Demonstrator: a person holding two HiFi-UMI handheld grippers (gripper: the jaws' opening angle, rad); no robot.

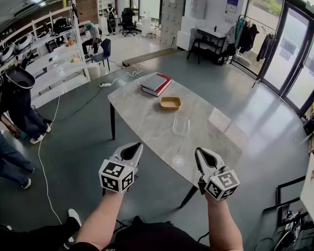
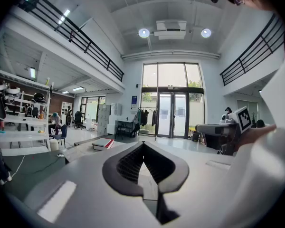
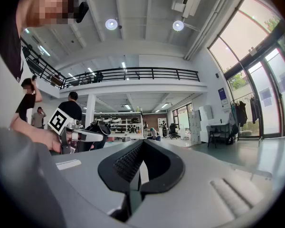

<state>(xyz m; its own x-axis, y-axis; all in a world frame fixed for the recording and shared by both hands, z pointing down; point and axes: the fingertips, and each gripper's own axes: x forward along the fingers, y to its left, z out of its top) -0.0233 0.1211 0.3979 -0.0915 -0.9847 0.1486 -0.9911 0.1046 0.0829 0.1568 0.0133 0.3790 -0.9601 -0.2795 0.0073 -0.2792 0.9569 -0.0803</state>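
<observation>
head view / left gripper (image 1: 132, 149): clenched, tips together, nothing between; raised in the air just off the near left edge of the table.
head view / right gripper (image 1: 200, 154): clenched too, empty; raised by the near corner of the table, well apart from the left gripper.
head view / table (image 1: 146, 120): pale marbled top on dark legs, running away from both grippers.
head view / clear container (image 1: 181, 125): lying flat on the tabletop, beyond the tips of the right gripper and apart from them; nearest thing to either gripper.
head view / tan tray (image 1: 170, 103): on the tabletop past the clear container, not touching it.
head view / books (image 1: 156, 83): stacked at the far end of the table, grey cover on top, red beneath.
left gripper view / jaws: shut tip to tip, only a thin slit lower down between the ribbed pads; holding nothing.
left gripper view / beyond: books low at the left on the tabletop, right gripper at the right edge.
right gripper view / jaws: closed at the tips, gripping nothing.
right gripper view / beyond: left gripper at the left; shelves (image 3: 115, 123) far off behind.
</observation>
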